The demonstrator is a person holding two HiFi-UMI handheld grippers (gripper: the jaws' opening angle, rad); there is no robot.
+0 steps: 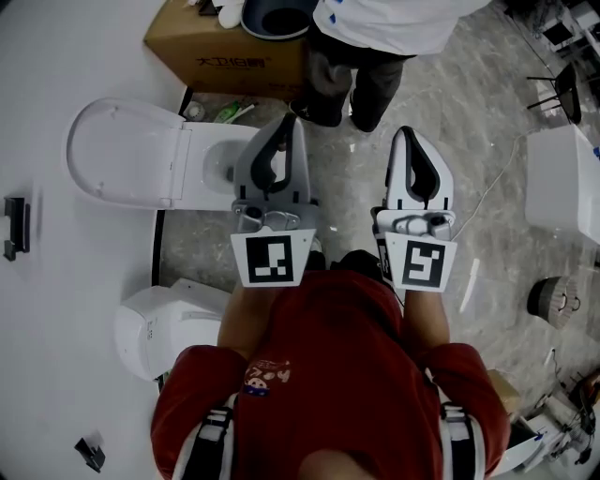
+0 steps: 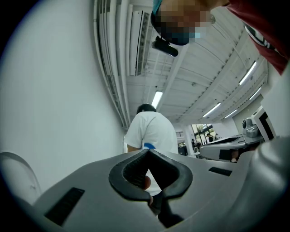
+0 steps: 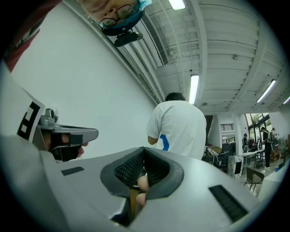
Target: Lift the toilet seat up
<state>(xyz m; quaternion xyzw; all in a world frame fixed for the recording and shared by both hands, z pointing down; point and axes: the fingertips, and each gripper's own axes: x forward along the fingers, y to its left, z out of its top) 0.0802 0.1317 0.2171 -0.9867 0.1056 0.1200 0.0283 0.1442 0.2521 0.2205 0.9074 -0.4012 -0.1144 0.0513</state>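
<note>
Hand-held gripper [image 2: 147, 151] jaws together, pointing toward white-shirted person [image 2: 152, 131].

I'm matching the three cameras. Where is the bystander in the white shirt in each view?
Head view: the person in the white shirt stands at the top edge, right of centre.
Left gripper view: centre, back turned, just above the jaws.
Right gripper view: centre, back turned, above the jaws.
Shared landmark: the left gripper, below the person in the head view, at the left edge of the right gripper view, filling the bottom of its own.
</note>
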